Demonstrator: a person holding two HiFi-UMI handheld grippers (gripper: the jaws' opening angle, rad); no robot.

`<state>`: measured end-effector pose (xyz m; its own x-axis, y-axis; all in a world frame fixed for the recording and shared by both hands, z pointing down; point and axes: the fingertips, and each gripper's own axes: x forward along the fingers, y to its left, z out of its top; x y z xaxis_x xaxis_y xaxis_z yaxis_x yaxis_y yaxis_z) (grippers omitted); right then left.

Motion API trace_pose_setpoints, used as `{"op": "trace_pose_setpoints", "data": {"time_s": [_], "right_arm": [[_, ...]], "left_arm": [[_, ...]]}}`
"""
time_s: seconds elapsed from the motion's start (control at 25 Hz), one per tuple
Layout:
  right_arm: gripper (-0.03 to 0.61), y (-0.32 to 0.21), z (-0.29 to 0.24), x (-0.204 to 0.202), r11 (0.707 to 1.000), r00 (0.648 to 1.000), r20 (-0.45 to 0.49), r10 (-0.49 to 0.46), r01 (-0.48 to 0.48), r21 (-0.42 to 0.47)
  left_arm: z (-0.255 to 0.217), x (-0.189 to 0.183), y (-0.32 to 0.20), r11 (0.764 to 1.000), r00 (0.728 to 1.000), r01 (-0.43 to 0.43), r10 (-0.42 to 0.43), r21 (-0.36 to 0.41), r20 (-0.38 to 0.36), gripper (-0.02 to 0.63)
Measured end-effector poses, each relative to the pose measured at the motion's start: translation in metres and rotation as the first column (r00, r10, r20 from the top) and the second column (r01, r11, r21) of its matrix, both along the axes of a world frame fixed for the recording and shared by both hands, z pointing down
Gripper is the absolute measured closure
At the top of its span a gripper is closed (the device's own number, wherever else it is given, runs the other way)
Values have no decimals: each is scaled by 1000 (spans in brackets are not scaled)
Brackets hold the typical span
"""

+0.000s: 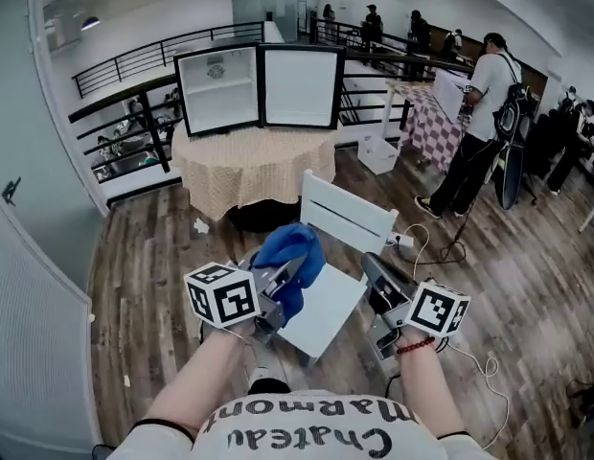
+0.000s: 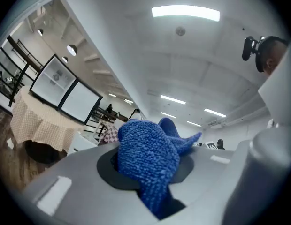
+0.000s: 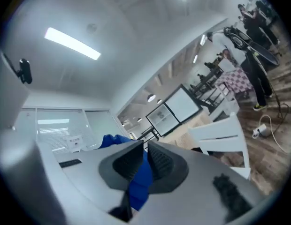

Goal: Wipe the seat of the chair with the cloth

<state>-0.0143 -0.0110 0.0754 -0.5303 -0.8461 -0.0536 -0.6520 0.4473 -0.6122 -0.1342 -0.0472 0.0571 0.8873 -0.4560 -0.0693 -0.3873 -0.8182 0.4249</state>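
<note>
cloth [image 1: 289,252]: blue terry, bunched and held in the air. It is seen clear of the seat, toward its left edge in the head view.
left gripper [image 2: 152,172]: jaws clamped onto the cloth. A thick wad is pinched between them and the rest spills out above and below.
right gripper [image 3: 144,161]: jaws drawn almost together. A blue strip is seen in the slit. It is judged to be the cloth beyond, not a grip, since the head view shows this gripper apart from it, to its right.
chair [image 1: 347,217]: white with a slatted back; seat [image 1: 326,314] is bare.
handling: soft, light and limp, nothing fragile. It is expected to drape and fold under itself, and the pile should resist slipping.
grip point: the bunched middle is best held, with a loose flap left below to lie flat.
step: wiping is judged not begun; the cloth is to be lowered first.
risk: the seat could be scraped by the jaw tips if too little cloth hangs below.
</note>
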Motion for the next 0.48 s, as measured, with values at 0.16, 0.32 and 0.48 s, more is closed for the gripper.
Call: {"op": "trace_pose_setpoints", "data": {"time_s": [0.16, 0.32, 0.48], "right_arm": [[540, 12, -58, -19, 986, 982, -183, 46, -15, 165], [540, 19, -81, -26, 973, 922, -360, 144, -66, 221], [540, 19, -96, -40, 961, 880, -425, 212, -110, 253]], "left_arm": [[-49, -18, 12, 996, 1000, 11, -9, 88, -22, 525], [-71, -29, 22, 989, 999, -23, 26, 143, -19, 525], [-87, -42, 24, 984, 998, -62, 65, 168, -15, 525]]}}
